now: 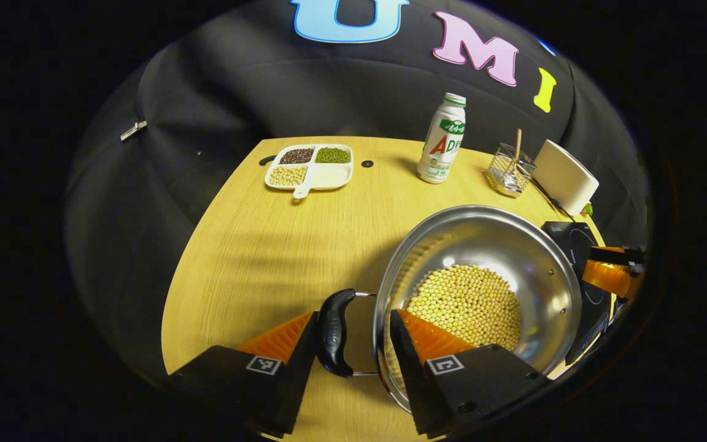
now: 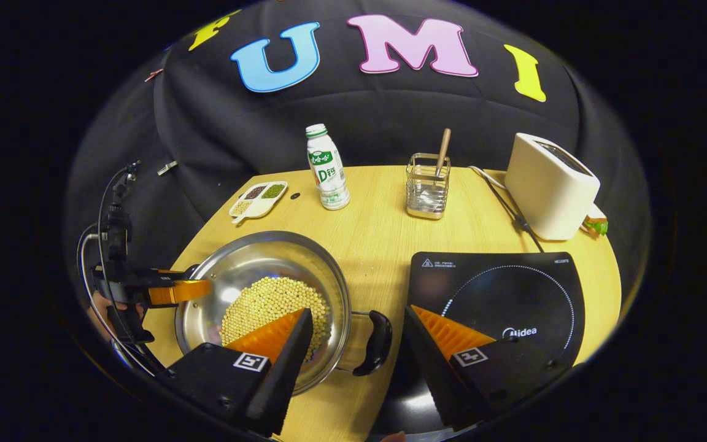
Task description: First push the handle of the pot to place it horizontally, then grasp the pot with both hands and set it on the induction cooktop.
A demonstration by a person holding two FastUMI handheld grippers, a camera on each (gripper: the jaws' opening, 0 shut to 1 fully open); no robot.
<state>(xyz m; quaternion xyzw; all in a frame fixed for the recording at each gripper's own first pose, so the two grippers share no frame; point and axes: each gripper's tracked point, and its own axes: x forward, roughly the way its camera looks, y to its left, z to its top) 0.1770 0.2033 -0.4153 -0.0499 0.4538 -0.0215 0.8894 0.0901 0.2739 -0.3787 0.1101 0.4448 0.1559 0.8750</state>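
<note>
A steel pot holding soybeans sits on the wooden table, left of the black induction cooktop. Its two black handles lie level. My left gripper is open and straddles the left handle: one finger is outside it, the other over the rim inside the pot. My right gripper is open around the right handle, with one finger over the pot and the other over the cooktop. The left gripper also shows across the pot in the right gripper view, and the right gripper in the left gripper view.
Along the back of the table stand a white divided dish of beans, a milk bottle, a wire utensil holder and a white toaster whose cord runs toward the cooktop. The cooktop lies by the table's right edge.
</note>
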